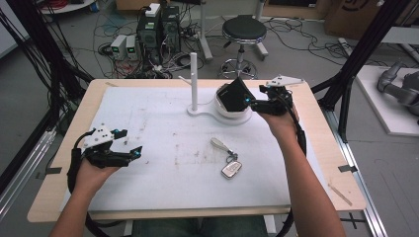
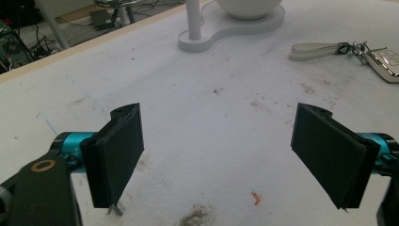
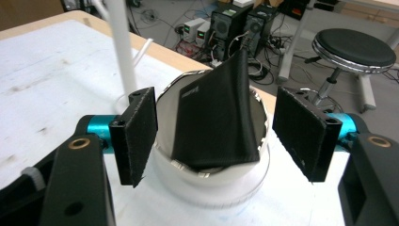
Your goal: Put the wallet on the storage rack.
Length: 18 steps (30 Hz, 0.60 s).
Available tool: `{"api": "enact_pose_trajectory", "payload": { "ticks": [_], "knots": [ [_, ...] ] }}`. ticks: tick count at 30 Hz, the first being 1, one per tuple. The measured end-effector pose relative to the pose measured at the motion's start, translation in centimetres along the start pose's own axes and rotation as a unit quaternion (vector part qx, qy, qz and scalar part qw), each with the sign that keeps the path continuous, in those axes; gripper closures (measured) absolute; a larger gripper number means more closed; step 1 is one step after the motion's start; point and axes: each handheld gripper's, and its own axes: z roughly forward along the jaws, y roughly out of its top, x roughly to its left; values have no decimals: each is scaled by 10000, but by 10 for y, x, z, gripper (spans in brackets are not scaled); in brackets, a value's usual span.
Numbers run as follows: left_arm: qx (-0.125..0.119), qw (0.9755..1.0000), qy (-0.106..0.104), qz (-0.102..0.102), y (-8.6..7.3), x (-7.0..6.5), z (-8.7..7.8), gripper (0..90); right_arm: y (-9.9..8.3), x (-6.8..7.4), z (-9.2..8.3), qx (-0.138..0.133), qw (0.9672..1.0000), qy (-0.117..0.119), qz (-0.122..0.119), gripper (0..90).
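The black wallet stands tilted in the white bowl, its lower edge down inside the rim and its top corner leaning up and away. In the right gripper view it sits between the pads of the right tongs, which stand apart and clear of it on both sides. In the high view the right tongs sit at 3 o'clock of the wallet, just beside it. The right forearm reaches far forward across the worktop, hand level.

The left tongs rest low at the near left, jaws wide apart with nothing between them, pointing toward 3 o'clock.

The bowl sits on a white stand with a post at its 9 o'clock, near the far edge. A key fob with strap lies at 6 o'clock of the bowl, well apart, with bare mat around it.
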Motion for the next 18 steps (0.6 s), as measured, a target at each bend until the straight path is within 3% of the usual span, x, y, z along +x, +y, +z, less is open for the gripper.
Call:
{"api": "enact_pose_trajectory", "payload": {
  "ticks": [6, 11, 18],
  "knots": [
    [-18, 10000, -12, 29, 1, -1, 2, 175, -27, 7, -22, -164, 9998, 42, 63, 293],
    [-34, 10000, -40, 63, 1, -2, 3, 175, -56, 15, -37, -108, 9999, 49, 118, 293],
    [-88, 9998, -121, 108, 2, -5, 6, 175, -79, 19, -43, -221, 9990, -19, 395, 277]
  ]
}}
